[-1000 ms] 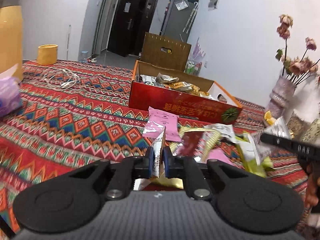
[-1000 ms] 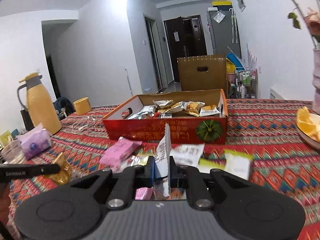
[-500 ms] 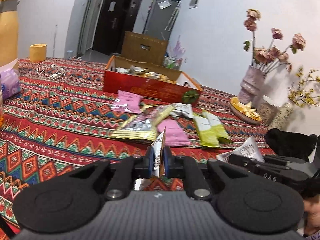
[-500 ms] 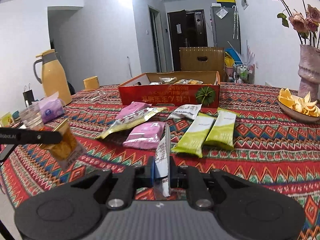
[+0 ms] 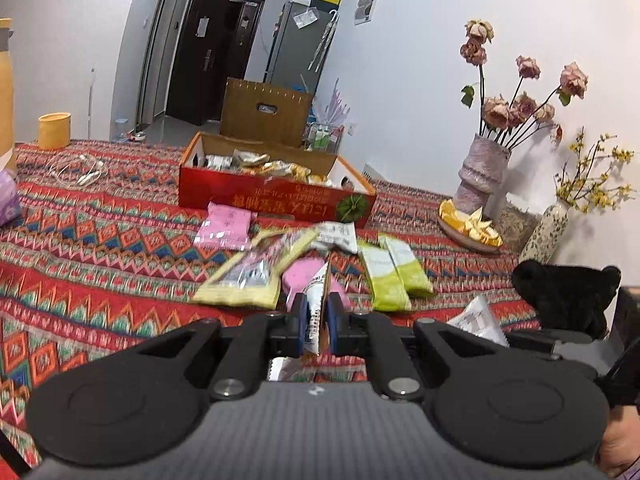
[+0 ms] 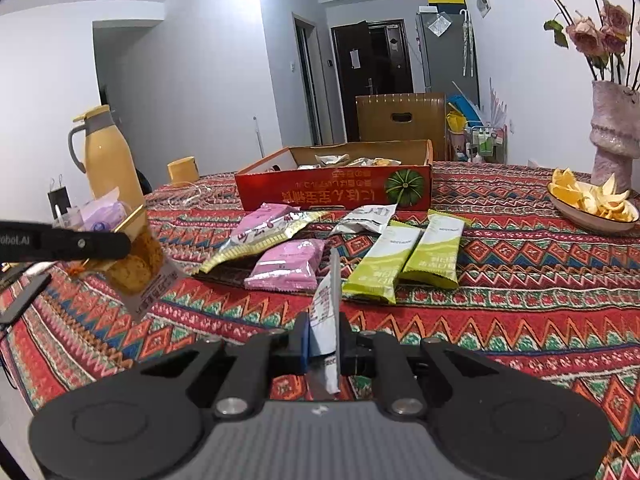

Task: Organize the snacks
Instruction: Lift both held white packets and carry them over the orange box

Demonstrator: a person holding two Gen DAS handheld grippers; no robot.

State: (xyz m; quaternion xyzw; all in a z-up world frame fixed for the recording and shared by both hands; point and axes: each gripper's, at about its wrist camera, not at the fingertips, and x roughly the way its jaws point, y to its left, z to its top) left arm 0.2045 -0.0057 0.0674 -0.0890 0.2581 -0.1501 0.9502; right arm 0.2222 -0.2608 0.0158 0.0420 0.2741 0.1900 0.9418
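Note:
My left gripper (image 5: 318, 310) is shut on a clear packet of round biscuits (image 5: 316, 292), which shows edge-on here and flat in the right wrist view (image 6: 138, 268). My right gripper (image 6: 325, 338) is shut on a white printed packet (image 6: 329, 300), held upright. Both hang above the near part of the table. Beyond them lie two pink packets (image 6: 288, 264), two green packets (image 6: 404, 256), a white packet (image 6: 366, 218) and a yellow-edged packet (image 6: 260, 246). Farther back stands the open red box (image 6: 336, 194), with several snacks inside.
A patterned red cloth (image 6: 500, 312) covers the table. A yellow jug (image 6: 108, 160), a purple tissue pack (image 6: 100, 216) and a yellow cup (image 6: 182, 168) stand at the left. A dish of orange peel (image 6: 592, 204) and a flower vase (image 6: 612, 132) stand at the right.
Both grippers have drawn back from the red box toward the near side of the table, each still gripping its packet. The loose packets now lie ahead of them.

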